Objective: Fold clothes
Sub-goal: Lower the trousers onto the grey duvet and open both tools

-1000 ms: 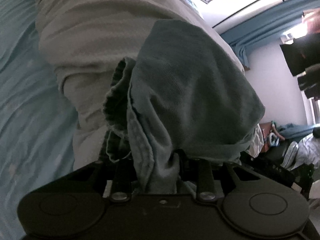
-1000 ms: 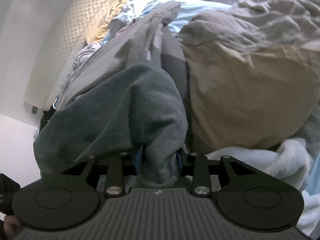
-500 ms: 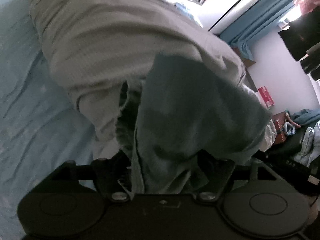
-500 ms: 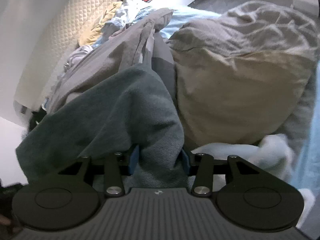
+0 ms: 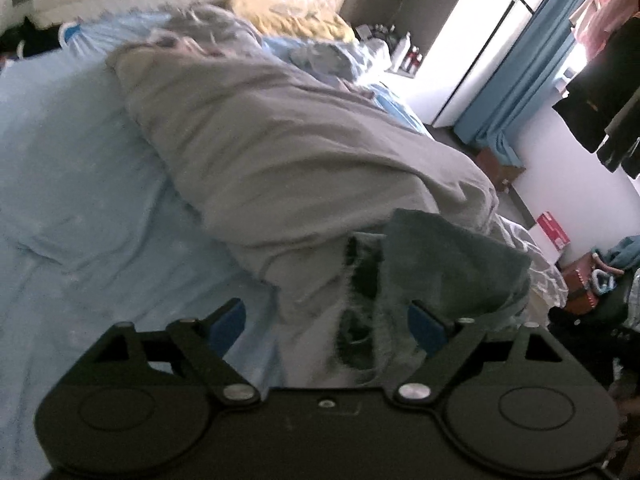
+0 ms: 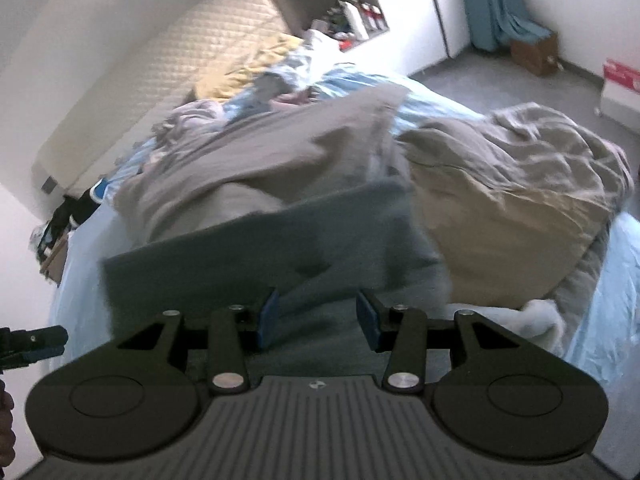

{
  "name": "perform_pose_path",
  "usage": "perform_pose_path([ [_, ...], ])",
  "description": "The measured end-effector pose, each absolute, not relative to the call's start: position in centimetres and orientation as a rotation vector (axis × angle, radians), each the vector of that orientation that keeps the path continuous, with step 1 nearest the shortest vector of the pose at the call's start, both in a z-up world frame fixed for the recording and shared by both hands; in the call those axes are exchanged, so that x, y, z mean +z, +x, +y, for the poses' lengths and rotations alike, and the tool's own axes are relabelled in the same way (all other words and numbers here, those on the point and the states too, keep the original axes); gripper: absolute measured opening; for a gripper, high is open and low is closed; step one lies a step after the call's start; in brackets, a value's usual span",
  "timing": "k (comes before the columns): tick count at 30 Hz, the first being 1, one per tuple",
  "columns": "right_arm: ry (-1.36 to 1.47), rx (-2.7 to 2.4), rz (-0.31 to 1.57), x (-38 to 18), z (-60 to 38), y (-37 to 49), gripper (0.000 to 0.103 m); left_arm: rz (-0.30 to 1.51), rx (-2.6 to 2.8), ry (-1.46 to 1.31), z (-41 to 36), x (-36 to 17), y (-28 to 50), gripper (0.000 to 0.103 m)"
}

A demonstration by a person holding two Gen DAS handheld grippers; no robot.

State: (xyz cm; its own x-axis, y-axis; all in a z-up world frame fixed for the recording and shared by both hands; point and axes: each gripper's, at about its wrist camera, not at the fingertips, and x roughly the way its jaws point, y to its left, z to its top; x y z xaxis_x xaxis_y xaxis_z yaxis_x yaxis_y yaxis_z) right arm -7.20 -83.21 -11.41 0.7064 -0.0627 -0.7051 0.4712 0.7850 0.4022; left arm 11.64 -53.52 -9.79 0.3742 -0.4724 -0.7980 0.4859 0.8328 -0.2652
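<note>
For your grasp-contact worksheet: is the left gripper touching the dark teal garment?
Cannot tell. In the left wrist view the left gripper stands wide open; the dark teal garment overlaps one pad, blurred.

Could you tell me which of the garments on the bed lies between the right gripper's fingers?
The dark teal garment; it runs down between the right gripper fingers, whereas the grey garment and the beige one lie farther off.

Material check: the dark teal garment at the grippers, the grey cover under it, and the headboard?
Dark teal garment: thick matte knit, probably cotton fleece or terry; frayed fuzzy edge. Grey cover: thin matte woven fabric, likely cotton; soft creases. Headboard: cream diamond-quilted padding, fabric or faux leather; too blurred to say which.
</note>
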Motion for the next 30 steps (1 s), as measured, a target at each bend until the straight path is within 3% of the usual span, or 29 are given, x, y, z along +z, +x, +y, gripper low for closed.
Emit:
perform_pose_path([
  [17,0.440,-0.183,0.697,-5.8,-61.9,-5.9,0.047,0.863,-0.467,0.078,-35.7,-4.5,7.4,0.090],
  [30,0.313,-0.024,0.705,-4.3,-53.1,-6.5,0.047,0.848,-0.241,0.058,-26.7,-3.1,1.1,0.091],
])
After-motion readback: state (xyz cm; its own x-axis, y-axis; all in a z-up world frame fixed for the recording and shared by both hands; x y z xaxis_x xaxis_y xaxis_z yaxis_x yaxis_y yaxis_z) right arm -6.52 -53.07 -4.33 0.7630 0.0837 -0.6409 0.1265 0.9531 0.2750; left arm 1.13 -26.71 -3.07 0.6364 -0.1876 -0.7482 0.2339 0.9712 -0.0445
